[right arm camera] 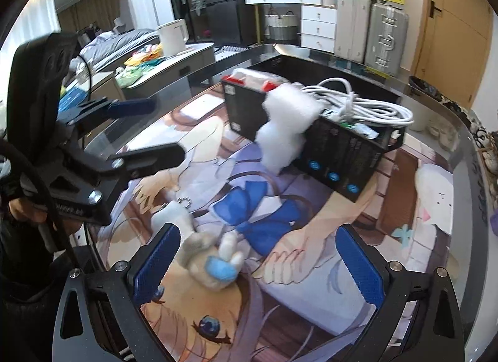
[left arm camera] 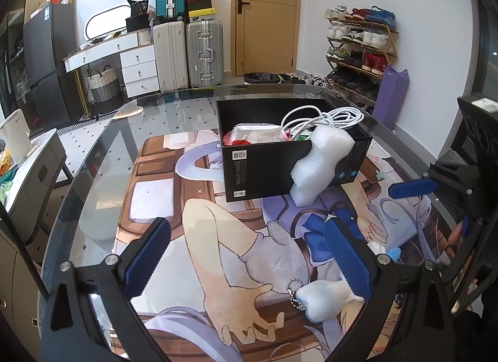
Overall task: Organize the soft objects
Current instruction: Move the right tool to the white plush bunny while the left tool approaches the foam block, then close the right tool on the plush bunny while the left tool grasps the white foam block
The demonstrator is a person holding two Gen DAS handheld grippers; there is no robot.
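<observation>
A black box [left arm camera: 264,172] [right arm camera: 342,156] stands on the printed mat. It holds a coiled white cable [left arm camera: 323,117] [right arm camera: 361,103] and a red and white packet [left arm camera: 255,134]. A white foam piece [left arm camera: 320,166] [right arm camera: 286,125] hangs over the box's near wall, its lower end near the mat. A small white plush keychain [left arm camera: 323,298] [right arm camera: 199,250] with a blue patch lies on the mat. My left gripper [left arm camera: 246,246] is open, the plush beside its right finger. My right gripper [right arm camera: 258,253] is open, the plush just inside its left finger.
The printed mat [left arm camera: 218,237] covers a glass table [left arm camera: 102,175]. Each gripper shows in the other's view, the right one [left arm camera: 435,194] and the left one [right arm camera: 146,131]. A side cabinet [left arm camera: 31,162] with a kettle stands to the left. Suitcases, drawers and a shoe rack line the far wall.
</observation>
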